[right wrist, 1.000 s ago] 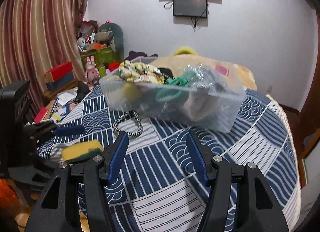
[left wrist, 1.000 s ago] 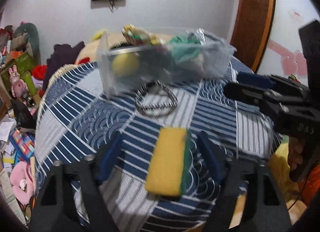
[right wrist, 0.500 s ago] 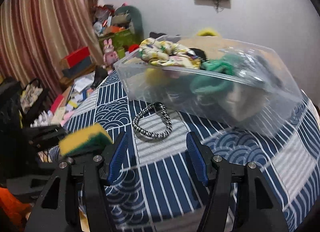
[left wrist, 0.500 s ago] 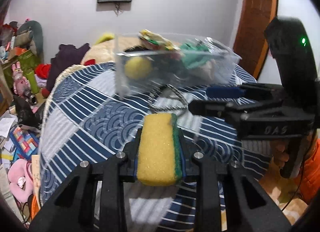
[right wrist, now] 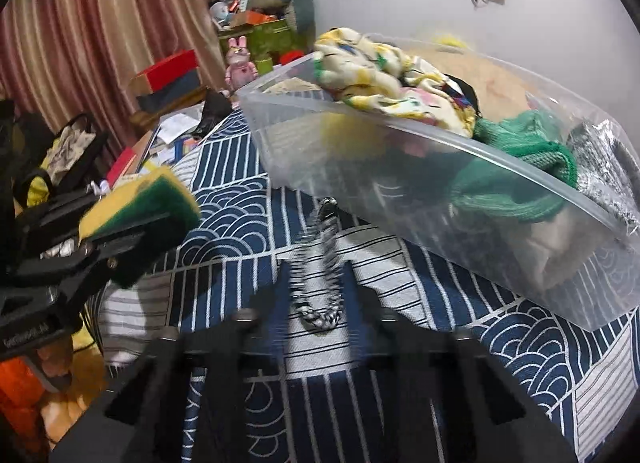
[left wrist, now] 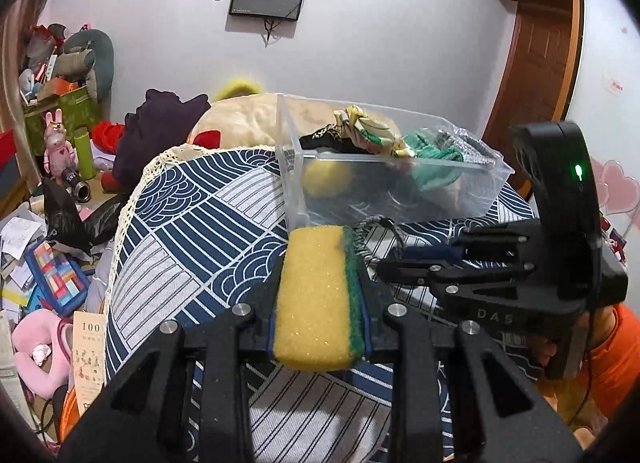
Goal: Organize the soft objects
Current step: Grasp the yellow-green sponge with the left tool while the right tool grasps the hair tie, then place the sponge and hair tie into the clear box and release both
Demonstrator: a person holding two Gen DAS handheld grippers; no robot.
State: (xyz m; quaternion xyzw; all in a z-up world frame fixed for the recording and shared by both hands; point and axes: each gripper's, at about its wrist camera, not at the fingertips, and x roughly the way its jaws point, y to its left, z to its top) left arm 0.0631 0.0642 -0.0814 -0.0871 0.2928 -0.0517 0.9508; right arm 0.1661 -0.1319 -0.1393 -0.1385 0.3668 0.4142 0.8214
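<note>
Yellow foam with a green scouring face: the sponge sat clamped between the pads of the left gripper, lifted clear of the blue patterned tablecloth and short of the clear plastic bin. Right gripper straddled the black-and-white braided band lying flat on the cloth just in front of the bin wall; its jaws stood apart with nothing between them yet, though motion blur smeared the fingertips. Judged step: carry the sponge over the near rim and drop it in. Advisable to raise it above the rim before advancing, aim for the emptier left end by the yellow ball, and let go only once past the wall, since foam rebounds. For the band, closing low against the cloth on one strand should suffice. Left view alone showed the bin's open corner and the ball; right view alone showed the floral fabric and green knit heaped above the rim, and the band's full length.
</note>
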